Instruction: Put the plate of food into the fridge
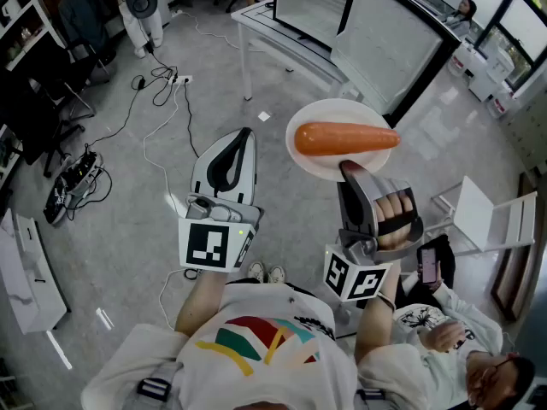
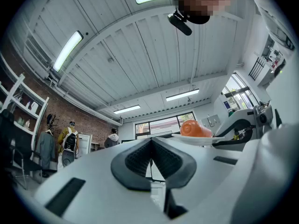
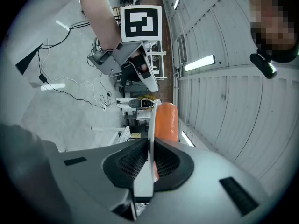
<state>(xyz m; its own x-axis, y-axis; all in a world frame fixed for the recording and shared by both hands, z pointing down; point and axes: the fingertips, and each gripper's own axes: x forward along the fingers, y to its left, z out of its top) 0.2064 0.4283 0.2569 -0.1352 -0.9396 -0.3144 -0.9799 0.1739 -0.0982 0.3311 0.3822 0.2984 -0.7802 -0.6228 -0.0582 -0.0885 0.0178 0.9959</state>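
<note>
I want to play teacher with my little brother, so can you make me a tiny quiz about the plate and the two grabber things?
1. Which food lies on the plate? A) a banana B) a carrot C) a sandwich
2. True or false: the left gripper also grips the plate.
3. Fill in: the right gripper is shut on the plate's ____.
Key: 1. B, one orange carrot. 2. False: its jaws are together with nothing between them, and it is apart from the plate. 3. Rim.
</note>
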